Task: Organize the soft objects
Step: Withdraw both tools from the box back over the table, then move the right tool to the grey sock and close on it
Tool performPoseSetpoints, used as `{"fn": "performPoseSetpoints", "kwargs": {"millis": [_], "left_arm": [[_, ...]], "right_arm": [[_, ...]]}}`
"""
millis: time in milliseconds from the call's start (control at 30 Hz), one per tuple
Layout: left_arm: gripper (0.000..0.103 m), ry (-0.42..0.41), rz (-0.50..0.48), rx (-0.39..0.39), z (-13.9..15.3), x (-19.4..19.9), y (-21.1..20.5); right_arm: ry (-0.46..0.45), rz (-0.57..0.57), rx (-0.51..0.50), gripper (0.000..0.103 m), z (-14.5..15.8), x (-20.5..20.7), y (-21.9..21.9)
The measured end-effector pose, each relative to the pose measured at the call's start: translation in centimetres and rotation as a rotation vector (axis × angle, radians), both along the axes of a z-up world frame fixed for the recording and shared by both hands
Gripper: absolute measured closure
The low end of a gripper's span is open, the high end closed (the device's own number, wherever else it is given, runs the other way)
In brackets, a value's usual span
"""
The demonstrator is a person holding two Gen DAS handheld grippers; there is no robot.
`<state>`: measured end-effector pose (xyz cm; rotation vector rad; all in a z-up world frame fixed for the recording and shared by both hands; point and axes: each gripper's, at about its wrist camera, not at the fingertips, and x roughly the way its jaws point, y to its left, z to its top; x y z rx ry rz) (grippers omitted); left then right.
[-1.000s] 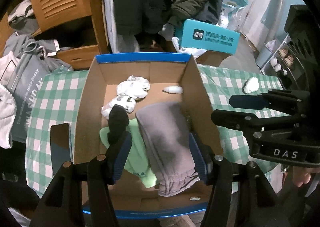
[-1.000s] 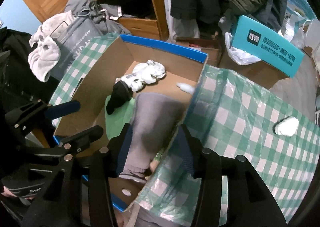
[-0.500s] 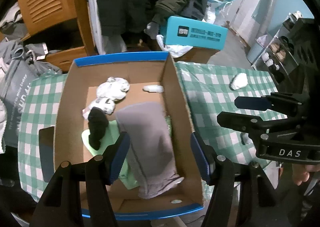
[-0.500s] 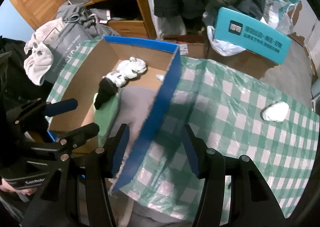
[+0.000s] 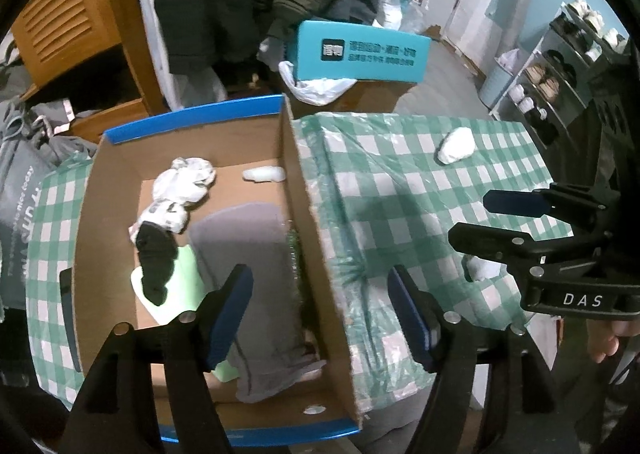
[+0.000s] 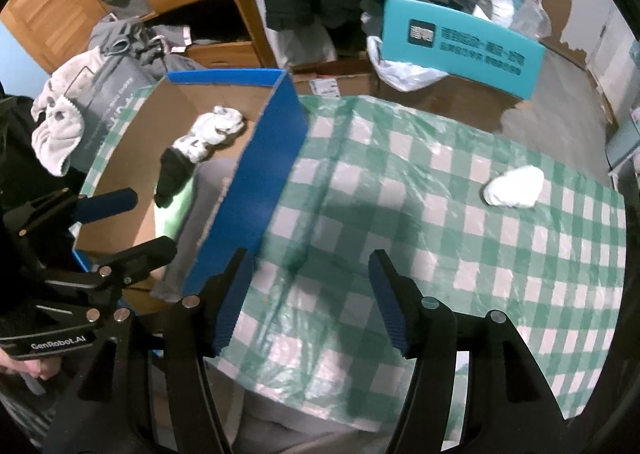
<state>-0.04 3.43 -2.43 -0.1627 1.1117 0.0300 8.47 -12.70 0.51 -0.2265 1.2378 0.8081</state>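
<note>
White sock (image 6: 513,187) alone on tablecloth (image 6: 400,213)

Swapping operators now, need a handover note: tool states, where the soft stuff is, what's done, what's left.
Left tool: open, holding nothing, jaws just opened wider; it straddles the right wall of the cardboard box.
Right tool: open, holding nothing, jaws just opened wider, over the checked tablecloth.
Done: in the box lie the grey garment, light green cloth, black sock, white socks and a small white piece.
Left: a white bundle at the cloth's far right, and another white piece partly hidden behind the right tool.
</note>
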Motion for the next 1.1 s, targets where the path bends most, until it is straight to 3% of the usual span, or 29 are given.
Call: {"fn": "performPoseSetpoints", "kwargs": {"millis": [667, 1100], "left_arm": [[0.027, 0.059, -0.118, 0.013, -1.9, 2.7, -6.7], [0.025, 0.127, -0.167, -0.006, -5.0, 4.6, -10.1]], "right_arm": [[0.054, -0.159, -0.048, 0.038, -3.4, 2.7, -8.4], [0.123, -0.229, -0.094, 0.037, -7.5, 3.4, -12.4]]}}
